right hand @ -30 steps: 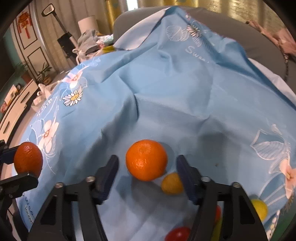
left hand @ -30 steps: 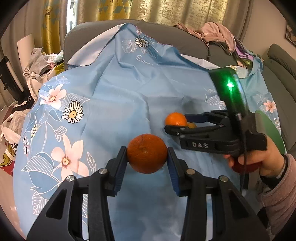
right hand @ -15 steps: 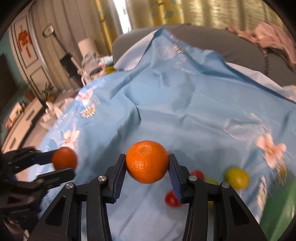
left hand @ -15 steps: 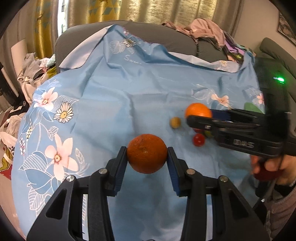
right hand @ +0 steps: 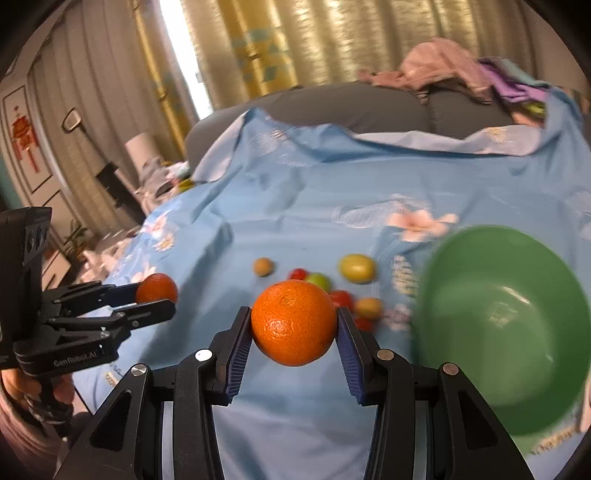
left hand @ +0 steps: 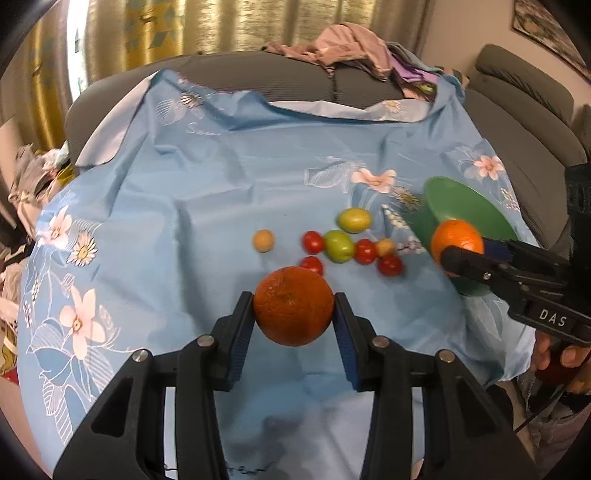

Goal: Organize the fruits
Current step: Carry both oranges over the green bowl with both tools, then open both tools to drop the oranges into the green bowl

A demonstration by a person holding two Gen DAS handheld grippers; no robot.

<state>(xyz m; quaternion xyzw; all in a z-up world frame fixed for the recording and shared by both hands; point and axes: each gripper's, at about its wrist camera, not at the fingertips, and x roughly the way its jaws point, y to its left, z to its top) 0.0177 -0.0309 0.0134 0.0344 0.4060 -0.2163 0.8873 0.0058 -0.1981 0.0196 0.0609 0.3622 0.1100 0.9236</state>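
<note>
Nearest the left wrist camera, the left black two-finger gripper with ribbed blue pads (left hand: 293, 314) is clamped on a dark orange, dimpled round orange (left hand: 293, 305), held up off the glossy light blue floral cloth (left hand: 184, 206). Same deal on the other side: the right black two-finger gripper (right hand: 293, 330) squeezes a brighter, pebbly round orange (right hand: 293, 326) above the cloth, right beside the smooth green plastic bowl (right hand: 506, 332). The bowl looks empty inside, just a shiny glare, though it's blurred and its lower edge gets cut off by the frame. Past the grippers, a loose cluster of small fruits lies on the cloth: glossy red cherry tomatoes (left hand: 312, 242), two round green fruits (left hand: 338, 245), small yellowish ones (left hand: 263, 240). Some are tucked behind the held oranges. Further back there's a grey sofa (left hand: 295, 79) with a crumpled pile of pink and purple clothes (left hand: 351, 44), then gold curtains (left hand: 258, 22)
</note>
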